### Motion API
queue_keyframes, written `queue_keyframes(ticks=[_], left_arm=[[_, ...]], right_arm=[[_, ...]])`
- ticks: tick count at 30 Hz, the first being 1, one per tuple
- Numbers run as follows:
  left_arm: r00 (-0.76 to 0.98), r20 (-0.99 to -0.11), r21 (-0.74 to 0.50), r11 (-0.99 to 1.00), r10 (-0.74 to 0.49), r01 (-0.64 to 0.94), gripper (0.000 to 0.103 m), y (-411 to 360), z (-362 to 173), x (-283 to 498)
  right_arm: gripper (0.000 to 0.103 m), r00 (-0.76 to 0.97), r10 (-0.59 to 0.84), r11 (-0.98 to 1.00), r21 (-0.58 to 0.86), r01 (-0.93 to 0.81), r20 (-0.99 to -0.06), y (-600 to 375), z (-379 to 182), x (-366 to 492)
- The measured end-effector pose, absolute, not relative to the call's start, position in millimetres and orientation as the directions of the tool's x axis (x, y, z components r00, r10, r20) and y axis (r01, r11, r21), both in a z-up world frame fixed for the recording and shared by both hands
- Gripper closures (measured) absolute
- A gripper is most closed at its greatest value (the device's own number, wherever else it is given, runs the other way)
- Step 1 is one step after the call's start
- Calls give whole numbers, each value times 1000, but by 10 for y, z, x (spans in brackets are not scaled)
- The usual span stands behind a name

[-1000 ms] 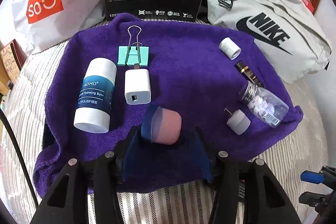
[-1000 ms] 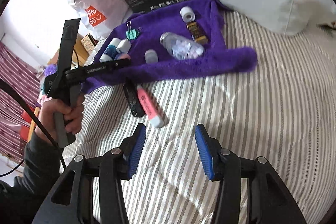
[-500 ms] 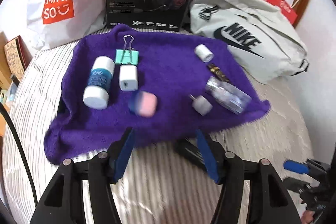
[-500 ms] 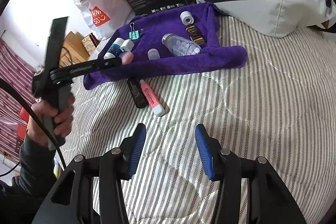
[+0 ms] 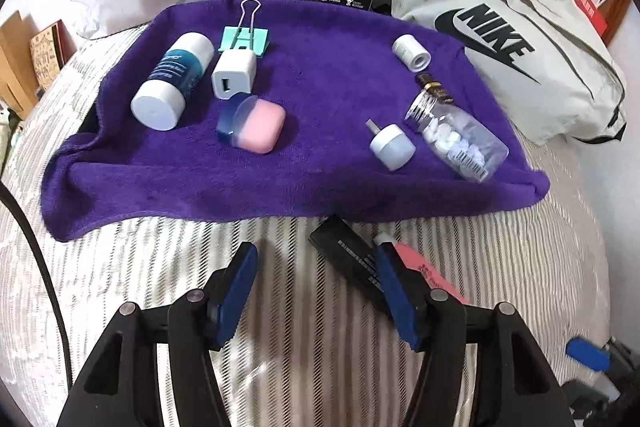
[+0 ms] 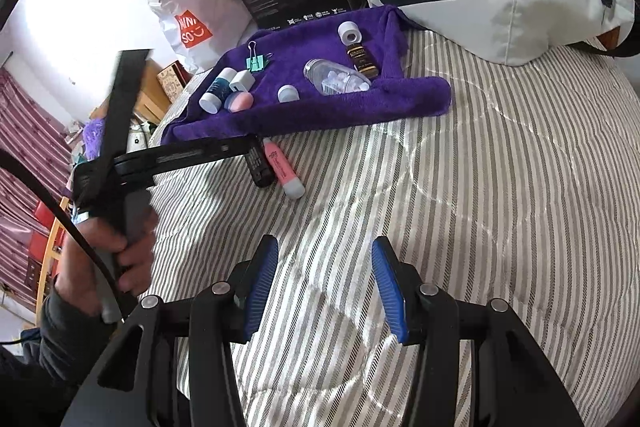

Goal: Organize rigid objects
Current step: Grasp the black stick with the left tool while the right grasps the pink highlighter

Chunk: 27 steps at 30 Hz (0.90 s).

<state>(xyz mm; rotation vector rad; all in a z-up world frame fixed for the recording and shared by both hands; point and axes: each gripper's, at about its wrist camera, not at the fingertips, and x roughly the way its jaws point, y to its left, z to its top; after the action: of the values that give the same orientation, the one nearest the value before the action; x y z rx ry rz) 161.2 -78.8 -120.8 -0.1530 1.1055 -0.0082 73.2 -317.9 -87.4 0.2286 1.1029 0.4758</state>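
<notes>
Left wrist view. My left claw (image 5: pixel 316 279) stands half open with nothing between its blue pads; its jaws have just been opening. It hangs over the striped bed quilt (image 5: pixel 140 267), just short of the purple towel (image 5: pixel 320 167).
- On the towel: white tube with a blue label (image 5: pixel 172 83), mint binder clip (image 5: pixel 245 37), white USB charger cube (image 5: pixel 234 75), pink case with a blue translucent lid (image 5: pixel 252 125), small white plug (image 5: pixel 391 146), clear bottle of white tablets (image 5: pixel 456 139), small dark brown bottle (image 5: pixel 434 89), white cylindrical cap (image 5: pixel 412 53).
- Off the towel, on the quilt: flat black bar-shaped item (image 5: pixel 344 251) and pink highlighter pen (image 5: pixel 424 271), side by side, partly behind my right-hand pad. Both lie slightly right of the claw's centre, long axes running away from the towel edge towards me.

Right wrist view. My right claw (image 6: pixel 325 287) is held at a middling gap, empty, over bare quilt.
- The black item (image 6: pixel 262 167) and the highlighter (image 6: pixel 282 169) lie well ahead and to its left, just below the towel (image 6: pixel 360 107).
- The left claw's frame, held in a hand (image 6: pixel 104 251), reaches right over them.

Judgement: those two are the pieces not yet on the towel, and the left claw is much the nearer. It needs a small shift right and a roll so that its pads cross a long axis.
</notes>
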Motion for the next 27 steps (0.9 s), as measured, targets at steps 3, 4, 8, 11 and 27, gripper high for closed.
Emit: queue_keyframes(ticks=[3,4,8,11,27], left_arm=[[442,-896,-88,993,-46,-77,42,-876,-1219,1660],[436,-899,-72,995,-33,-74,42,-918,-1223,1671],[429,-903,3,1000,15,-27,41,-1050,-1243,1614],[424,-905,9,1000,11,-6,41,-1016,-1231,1524],[451,-892,40,994,-9,100,76,-1071,-1190,1314]], right_arm=[[54,357,478,877,411,-250,-803,-3223,-907,729],[54,354,479,876,414,-246,-804,-3240,-925,736],[54,346,490,871,431,-235,-800,-3272,-983,765],[54,343,495,868,438,-234,-798,-3273,-1009,790],[54,336,481,873,405,-273,-810,-3147,-1039,861]])
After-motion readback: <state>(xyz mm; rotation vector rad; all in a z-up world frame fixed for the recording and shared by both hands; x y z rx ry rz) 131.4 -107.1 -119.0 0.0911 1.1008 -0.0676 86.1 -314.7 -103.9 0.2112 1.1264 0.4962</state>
